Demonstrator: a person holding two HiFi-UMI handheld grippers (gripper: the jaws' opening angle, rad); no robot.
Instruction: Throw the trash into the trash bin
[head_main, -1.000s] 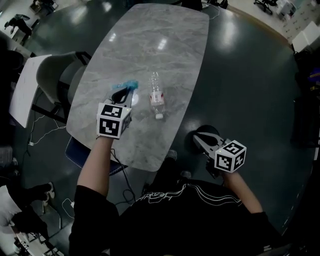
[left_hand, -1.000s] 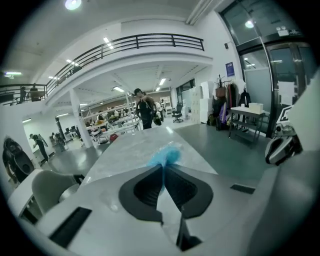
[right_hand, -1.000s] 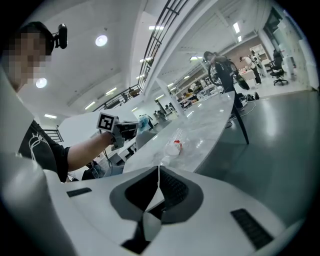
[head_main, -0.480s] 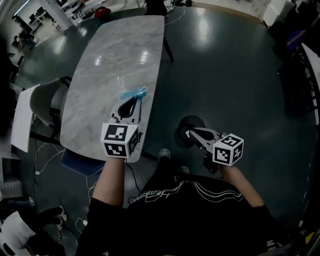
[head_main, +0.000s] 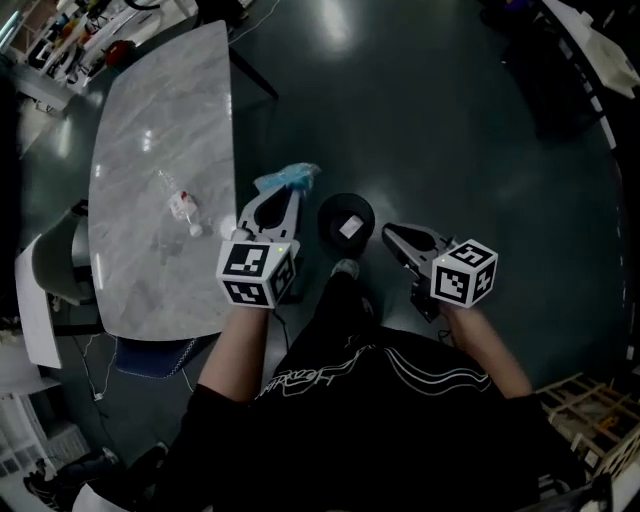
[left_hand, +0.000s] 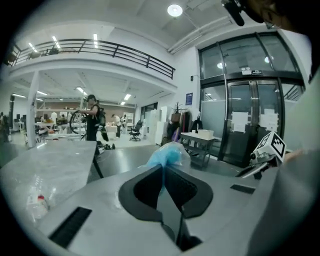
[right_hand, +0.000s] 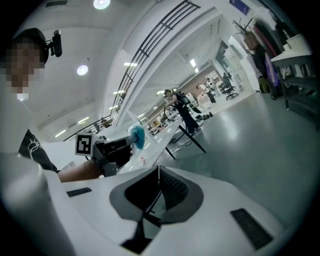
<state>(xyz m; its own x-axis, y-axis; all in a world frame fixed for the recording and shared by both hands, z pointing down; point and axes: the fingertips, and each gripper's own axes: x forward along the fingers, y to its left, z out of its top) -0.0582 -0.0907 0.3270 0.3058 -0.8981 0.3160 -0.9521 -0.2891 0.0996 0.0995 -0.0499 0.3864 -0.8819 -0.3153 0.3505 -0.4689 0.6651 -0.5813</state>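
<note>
A crumpled blue wrapper (head_main: 291, 178) sticks out past the tips of my left gripper (head_main: 286, 194), which is shut on it; in the left gripper view the blue wrapper (left_hand: 167, 154) is pinched between the closed jaws. The gripper hangs over the floor just right of the marble table (head_main: 150, 110) and just left of the round black trash bin (head_main: 345, 212), which holds a white scrap. My right gripper (head_main: 389, 232) is shut and empty, right of the bin. A clear plastic bottle (head_main: 182, 206) lies on the table.
A chair (head_main: 45, 270) stands at the table's left side. Dark glossy floor surrounds the bin. A desk with a box (left_hand: 200, 136) and glass doors (left_hand: 250, 120) lie beyond in the left gripper view. A person (left_hand: 93, 117) stands far off.
Both grippers have swung off the table to the right, over the floor. The left one has carried the blue wrapper to beside the bin. The bottle stays on the table.
</note>
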